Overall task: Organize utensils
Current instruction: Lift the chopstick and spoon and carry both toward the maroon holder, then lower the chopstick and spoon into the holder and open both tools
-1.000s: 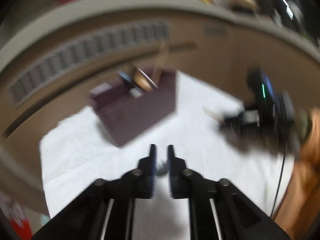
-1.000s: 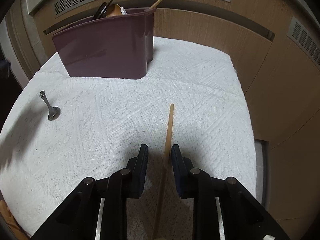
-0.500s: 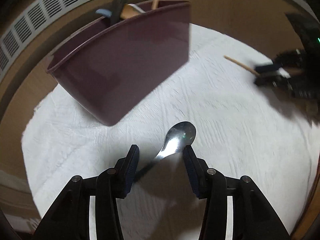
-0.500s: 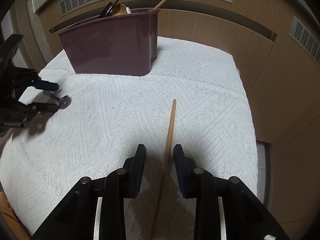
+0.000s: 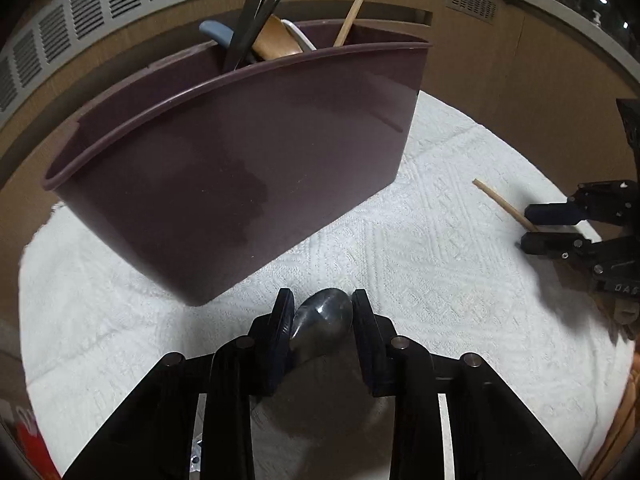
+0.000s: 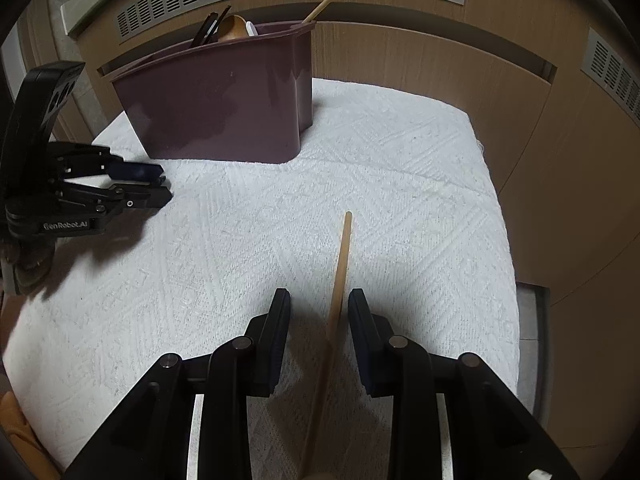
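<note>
Left wrist view: left gripper (image 5: 322,320) pointing down at the white cloth (image 5: 440,264), jaws closing on the bowl of a metal spoon (image 5: 324,314), both pads touching its edges. Maroon utensil caddy (image 5: 240,168) just beyond, toward the cloth's far edge, holding a wooden stick (image 5: 354,8), dark handles and a wooden spoon. Near the right edge, right gripper (image 5: 538,226) around a wooden chopstick (image 5: 502,204).

Right wrist view: right gripper (image 6: 318,312) low over the cloth (image 6: 248,240), jaws apart, chopstick (image 6: 340,276) lying between the pads, close to the right one; contact unclear. Caddy (image 6: 216,108) at the far left corner. Left gripper (image 6: 160,188) near the left edge, just before the caddy.
</note>
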`<action>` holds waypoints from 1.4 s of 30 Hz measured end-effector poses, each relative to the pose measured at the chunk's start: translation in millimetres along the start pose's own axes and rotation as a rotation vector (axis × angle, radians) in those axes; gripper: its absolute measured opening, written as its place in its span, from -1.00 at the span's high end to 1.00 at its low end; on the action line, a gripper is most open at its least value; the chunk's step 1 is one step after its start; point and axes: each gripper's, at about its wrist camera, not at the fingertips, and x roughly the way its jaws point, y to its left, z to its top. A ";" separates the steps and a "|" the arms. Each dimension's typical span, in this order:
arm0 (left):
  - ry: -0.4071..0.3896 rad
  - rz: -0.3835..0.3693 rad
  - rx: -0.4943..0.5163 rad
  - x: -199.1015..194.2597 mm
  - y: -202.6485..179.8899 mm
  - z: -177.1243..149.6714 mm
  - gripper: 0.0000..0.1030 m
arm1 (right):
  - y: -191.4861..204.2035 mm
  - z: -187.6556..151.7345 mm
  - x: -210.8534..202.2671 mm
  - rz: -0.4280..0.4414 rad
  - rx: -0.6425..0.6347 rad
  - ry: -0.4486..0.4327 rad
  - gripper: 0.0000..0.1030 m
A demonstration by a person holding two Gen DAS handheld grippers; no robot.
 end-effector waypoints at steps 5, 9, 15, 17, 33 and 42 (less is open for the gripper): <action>-0.116 0.050 -0.040 -32.6 -18.1 -11.0 0.42 | -5.8 10.6 -3.3 0.002 0.017 -0.031 0.44; -0.199 0.044 -0.090 -64.0 -20.0 -14.2 0.42 | -6.3 21.7 3.1 -0.012 0.012 -0.033 0.61; -0.251 0.023 -0.132 -94.2 -12.7 -18.3 0.42 | -4.1 27.7 20.1 -0.054 0.019 0.003 0.86; -0.258 0.025 -0.148 -100.3 -6.1 -19.5 0.42 | -6.0 25.0 19.2 -0.048 0.029 0.003 0.88; -0.501 0.043 -0.159 -203.3 -46.7 -27.3 0.43 | 26.7 8.8 -126.8 0.063 0.025 -0.300 0.90; -0.695 0.046 -0.157 -280.7 -35.9 40.4 0.43 | 45.5 79.0 -227.5 0.047 -0.038 -0.602 0.90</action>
